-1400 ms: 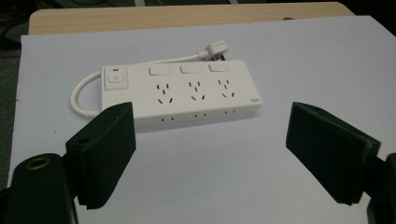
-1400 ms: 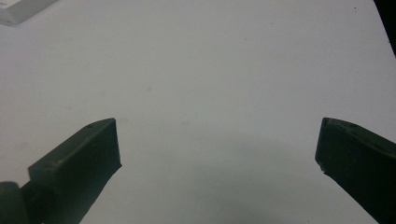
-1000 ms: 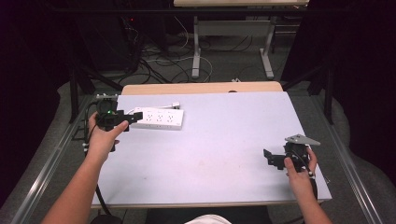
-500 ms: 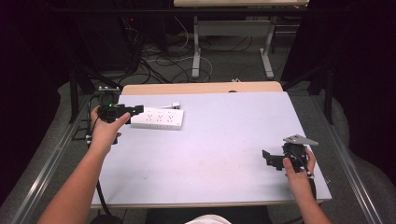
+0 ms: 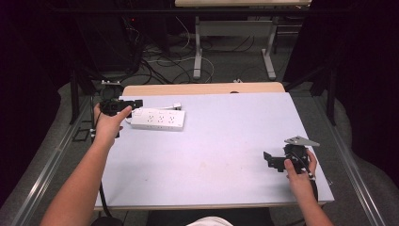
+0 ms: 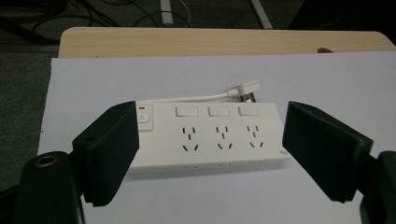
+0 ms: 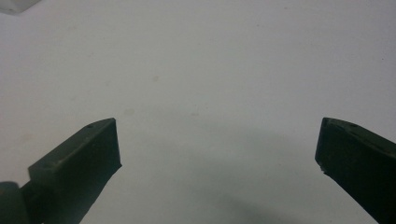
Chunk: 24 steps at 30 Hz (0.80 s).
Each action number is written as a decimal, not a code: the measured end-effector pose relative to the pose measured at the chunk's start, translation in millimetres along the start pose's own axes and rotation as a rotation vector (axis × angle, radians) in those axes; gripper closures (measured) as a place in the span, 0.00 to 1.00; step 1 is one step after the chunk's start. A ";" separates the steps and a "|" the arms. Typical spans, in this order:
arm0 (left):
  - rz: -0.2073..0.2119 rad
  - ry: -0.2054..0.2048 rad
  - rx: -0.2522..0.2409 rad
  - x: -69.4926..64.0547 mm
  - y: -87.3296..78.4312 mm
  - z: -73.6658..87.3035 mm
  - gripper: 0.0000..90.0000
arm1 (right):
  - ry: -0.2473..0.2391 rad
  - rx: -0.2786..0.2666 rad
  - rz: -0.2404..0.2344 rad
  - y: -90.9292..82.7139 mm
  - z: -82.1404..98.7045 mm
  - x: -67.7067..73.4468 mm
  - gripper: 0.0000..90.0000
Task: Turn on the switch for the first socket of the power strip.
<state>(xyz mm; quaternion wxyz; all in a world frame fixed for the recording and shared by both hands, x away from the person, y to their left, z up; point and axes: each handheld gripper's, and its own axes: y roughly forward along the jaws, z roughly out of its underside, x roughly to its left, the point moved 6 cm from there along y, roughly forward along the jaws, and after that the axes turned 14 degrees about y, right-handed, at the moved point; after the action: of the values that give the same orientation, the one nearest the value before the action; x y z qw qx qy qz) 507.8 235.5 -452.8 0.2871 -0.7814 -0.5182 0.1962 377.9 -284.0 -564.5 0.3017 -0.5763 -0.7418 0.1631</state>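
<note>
A white power strip (image 5: 157,119) with three sockets lies at the far left of the light table (image 5: 221,141); its short cord and plug (image 5: 176,106) rest just behind it. My left gripper (image 5: 135,103) hovers by the strip's left end, open. In the left gripper view the strip (image 6: 210,137) lies ahead of the left gripper (image 6: 210,154), framed by the two wide-apart pads, which do not touch it. My right gripper (image 5: 268,160) rests near the front right of the table, open with nothing in it. In the right gripper view the right gripper (image 7: 217,149) looks at bare tabletop.
A wooden strip (image 5: 202,88) borders the table's far edge. Beyond it the floor holds cables and the legs of another desk (image 5: 197,52). A metal rail (image 5: 42,174) runs along the table's left side. A white corner (image 7: 16,4) shows at the top left of the right gripper view.
My left hand has carried its gripper farther from me, along the table's left side, to the strip's left end. The right hand and the power strip have stayed put.
</note>
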 end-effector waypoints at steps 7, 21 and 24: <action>-0.015 0.012 0.034 -2.4 10.1 -5.8 0.24 | 0.002 0.004 -0.001 0.8 0.6 -0.1 0.00; -0.031 -0.018 0.006 -4.1 26.3 -19.9 0.31 | 0.006 0.010 -0.005 2.7 1.5 0.0 0.00; -0.034 -0.023 0.003 -3.3 29.9 -20.7 0.32 | 0.007 0.012 -0.007 3.0 1.8 0.2 0.00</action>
<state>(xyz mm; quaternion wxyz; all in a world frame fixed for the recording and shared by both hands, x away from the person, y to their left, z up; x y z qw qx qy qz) 539.9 218.5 -456.6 0.2856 -0.7696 -0.5345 0.2011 379.0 -282.8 -567.6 0.3080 -0.5724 -0.7419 0.1645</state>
